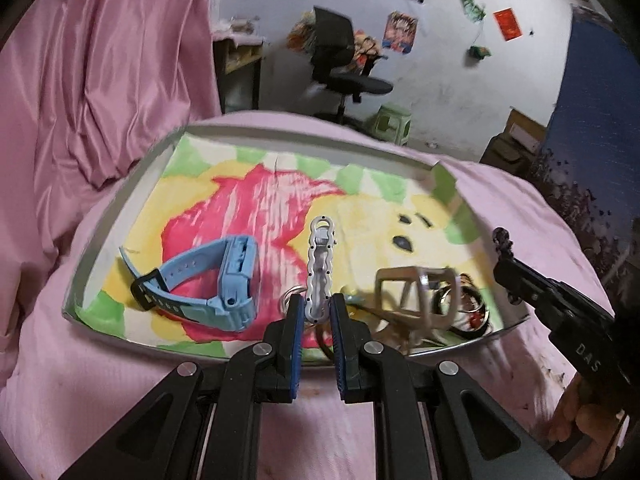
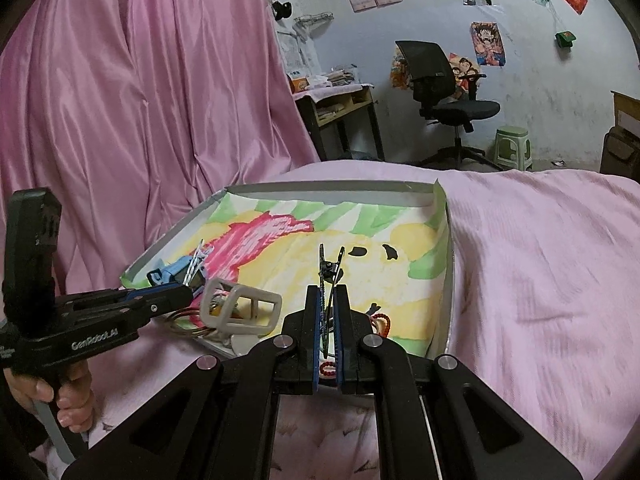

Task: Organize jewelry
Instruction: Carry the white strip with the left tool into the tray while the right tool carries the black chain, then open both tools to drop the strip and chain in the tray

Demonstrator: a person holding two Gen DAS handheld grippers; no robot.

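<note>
Metal, stiff and light, the silver clasp (image 1: 319, 268) stands over the tray (image 1: 120, 216) pinched by its lower end in the left gripper (image 1: 316, 312), while the right gripper (image 2: 328, 320) nips what looks like a thin, springy hair clip (image 2: 329, 268) edge-on.

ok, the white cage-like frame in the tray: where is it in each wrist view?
Left wrist: white frame lower right of centre, right of the left tongs.
Right wrist: white frame lower left of centre, beside the left tongs.
Shared landmark: black office chair by the wall.
</note>
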